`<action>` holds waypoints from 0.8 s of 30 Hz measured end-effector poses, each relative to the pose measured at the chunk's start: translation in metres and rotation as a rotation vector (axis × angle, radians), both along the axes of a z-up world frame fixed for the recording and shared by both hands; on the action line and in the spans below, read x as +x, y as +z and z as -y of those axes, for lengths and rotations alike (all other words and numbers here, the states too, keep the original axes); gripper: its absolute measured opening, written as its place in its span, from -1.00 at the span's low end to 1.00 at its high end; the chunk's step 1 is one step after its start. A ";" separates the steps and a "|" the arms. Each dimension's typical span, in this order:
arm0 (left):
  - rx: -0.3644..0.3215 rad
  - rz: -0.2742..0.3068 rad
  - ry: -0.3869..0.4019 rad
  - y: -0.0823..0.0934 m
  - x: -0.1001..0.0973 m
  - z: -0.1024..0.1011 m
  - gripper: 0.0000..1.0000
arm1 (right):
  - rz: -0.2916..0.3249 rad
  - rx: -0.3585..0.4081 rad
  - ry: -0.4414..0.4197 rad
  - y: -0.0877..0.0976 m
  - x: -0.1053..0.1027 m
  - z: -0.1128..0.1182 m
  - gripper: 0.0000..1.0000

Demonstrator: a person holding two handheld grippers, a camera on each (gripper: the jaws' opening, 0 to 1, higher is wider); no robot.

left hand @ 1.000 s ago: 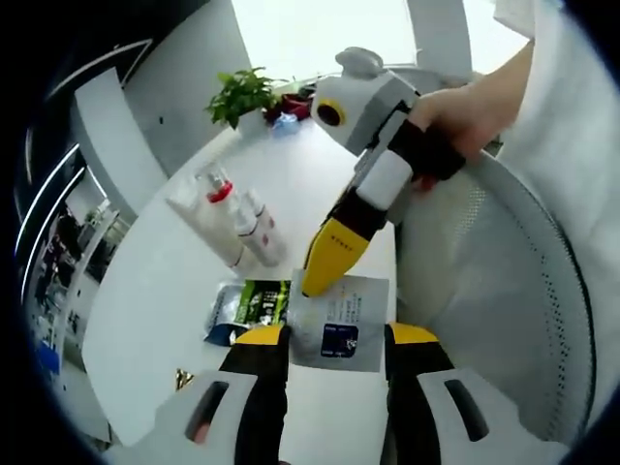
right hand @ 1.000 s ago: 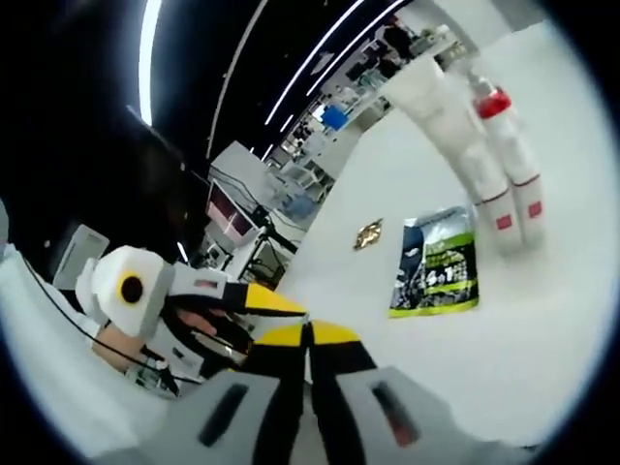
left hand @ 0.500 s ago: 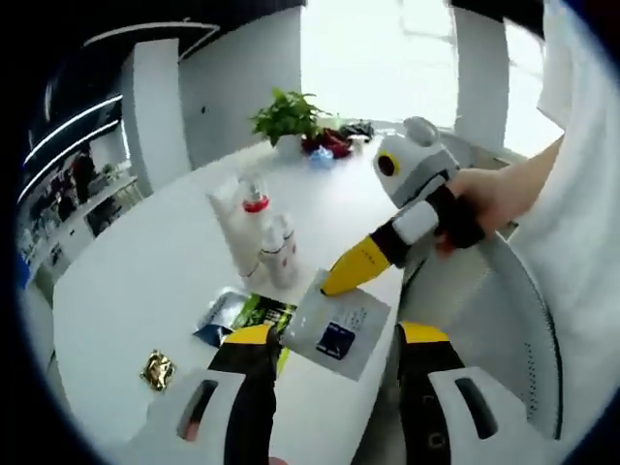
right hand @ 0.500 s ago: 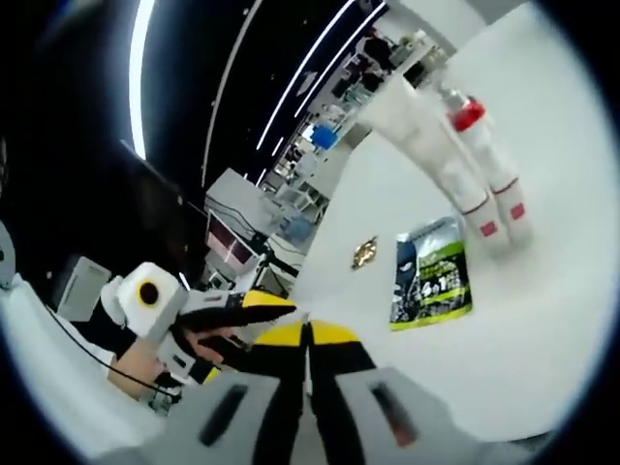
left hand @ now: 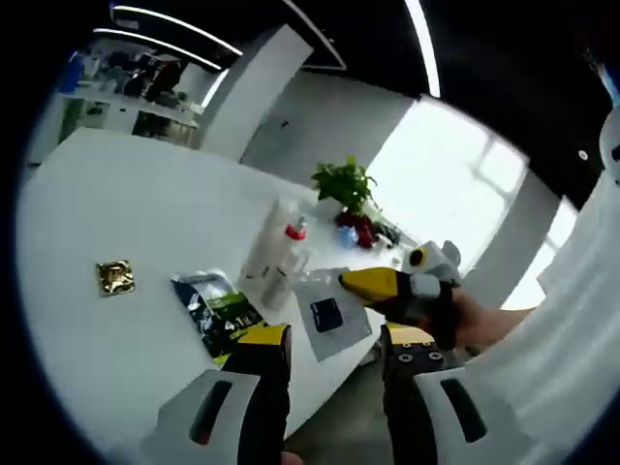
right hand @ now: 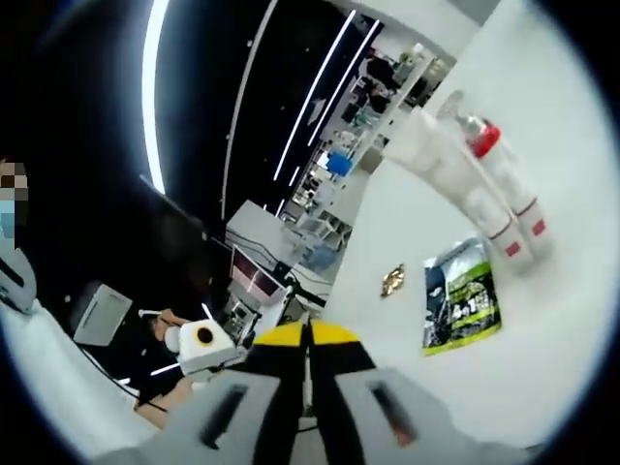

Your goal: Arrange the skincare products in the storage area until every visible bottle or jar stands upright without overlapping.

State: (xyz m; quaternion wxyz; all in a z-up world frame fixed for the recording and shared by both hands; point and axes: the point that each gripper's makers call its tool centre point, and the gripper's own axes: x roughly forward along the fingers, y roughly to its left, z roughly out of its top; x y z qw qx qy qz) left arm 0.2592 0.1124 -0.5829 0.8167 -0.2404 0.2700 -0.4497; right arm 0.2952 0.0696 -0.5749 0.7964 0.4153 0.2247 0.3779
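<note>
Left gripper [left hand: 325, 341]: jaws spread wide, nothing between them, above the white table [left hand: 87, 203] edge. Right gripper [right hand: 307, 334]: yellow jaw tips pressed together, nothing visibly gripped; also seen from the left gripper view [left hand: 373, 283], in a hand [left hand: 475, 320], tip over or touching a white sachet [left hand: 327, 315] with a dark label, cannot tell which. Skincare bottles [left hand: 276, 257] clustered on the table, one red-capped, lying on their sides close together, just beyond the sachet. Green-and-black pouch [left hand: 218, 310] flat beside the bottles. Small gold packet [left hand: 114, 278] well apart. Potted plant [left hand: 344, 184] at the far edge. No containers with visible contents.
</note>
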 end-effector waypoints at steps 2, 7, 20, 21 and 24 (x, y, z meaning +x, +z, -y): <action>0.014 -0.012 0.018 -0.008 0.000 -0.004 -0.47 | -0.007 0.015 0.002 0.001 0.000 -0.003 -0.98; -0.015 -0.063 0.059 -0.015 -0.001 -0.010 -0.83 | -0.004 0.012 0.016 0.001 0.000 -0.010 -0.98; -0.065 -0.206 0.142 -0.033 0.007 -0.020 -1.00 | 0.071 -0.203 0.035 -0.021 0.010 -0.021 -0.98; -0.067 -0.213 0.146 -0.035 0.008 -0.021 -1.00 | 0.083 -0.233 0.040 -0.022 0.012 -0.023 -0.98; -0.063 -0.231 0.163 -0.040 0.012 -0.027 -1.00 | 0.125 -0.311 0.059 -0.027 0.017 -0.029 -0.98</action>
